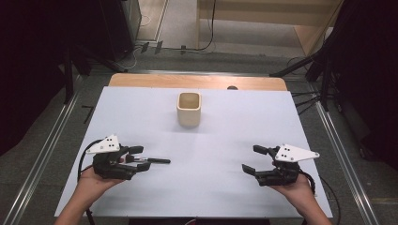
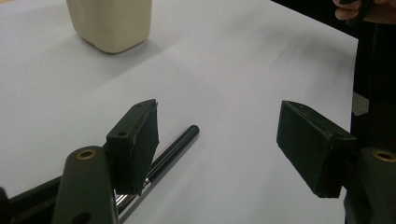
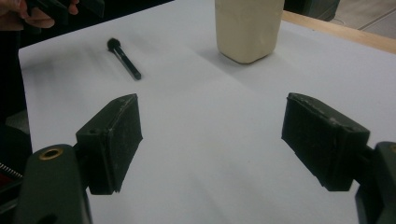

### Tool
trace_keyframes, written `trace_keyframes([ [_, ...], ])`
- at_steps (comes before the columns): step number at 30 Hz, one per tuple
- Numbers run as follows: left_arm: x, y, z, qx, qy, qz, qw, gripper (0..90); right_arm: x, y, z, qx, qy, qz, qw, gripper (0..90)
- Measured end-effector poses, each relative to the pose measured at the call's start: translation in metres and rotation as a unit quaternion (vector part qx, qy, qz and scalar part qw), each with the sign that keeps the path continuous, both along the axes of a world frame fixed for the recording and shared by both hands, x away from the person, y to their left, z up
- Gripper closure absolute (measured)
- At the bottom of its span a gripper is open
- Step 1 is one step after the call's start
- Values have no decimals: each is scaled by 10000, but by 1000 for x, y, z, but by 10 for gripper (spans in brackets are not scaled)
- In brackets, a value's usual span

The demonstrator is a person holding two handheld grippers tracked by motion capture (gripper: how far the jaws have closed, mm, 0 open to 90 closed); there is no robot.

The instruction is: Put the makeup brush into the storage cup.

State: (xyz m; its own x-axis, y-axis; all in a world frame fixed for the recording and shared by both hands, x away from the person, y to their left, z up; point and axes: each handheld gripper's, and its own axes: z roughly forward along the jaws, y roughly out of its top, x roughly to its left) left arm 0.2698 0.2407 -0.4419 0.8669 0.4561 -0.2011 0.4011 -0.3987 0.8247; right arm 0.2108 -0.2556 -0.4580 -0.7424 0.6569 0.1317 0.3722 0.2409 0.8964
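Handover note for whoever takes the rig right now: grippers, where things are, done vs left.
Left gripper: open, holds nothing, low over the table near its left front.
Right gripper: open, empty, near the right front.
Black pen: flat on the white table, right beside the left gripper's jaws, not clamped.
Beige cup: upright, mid-table toward the far edge, looks empty.
Done: nothing visible.
Left: probably grip the pen and take it to the cup.

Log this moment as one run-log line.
left claw: open, beside black brush | right claw: open, holding nothing | cream cup: upright, far centre
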Motion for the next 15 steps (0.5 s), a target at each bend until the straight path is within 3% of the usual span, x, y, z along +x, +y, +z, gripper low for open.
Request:
trace_keyframes([
  [15, 0, 0, 2, -23, -63, 148, 9999, 297, 1, -1, 0, -48, -4, -35, 10000, 209],
])
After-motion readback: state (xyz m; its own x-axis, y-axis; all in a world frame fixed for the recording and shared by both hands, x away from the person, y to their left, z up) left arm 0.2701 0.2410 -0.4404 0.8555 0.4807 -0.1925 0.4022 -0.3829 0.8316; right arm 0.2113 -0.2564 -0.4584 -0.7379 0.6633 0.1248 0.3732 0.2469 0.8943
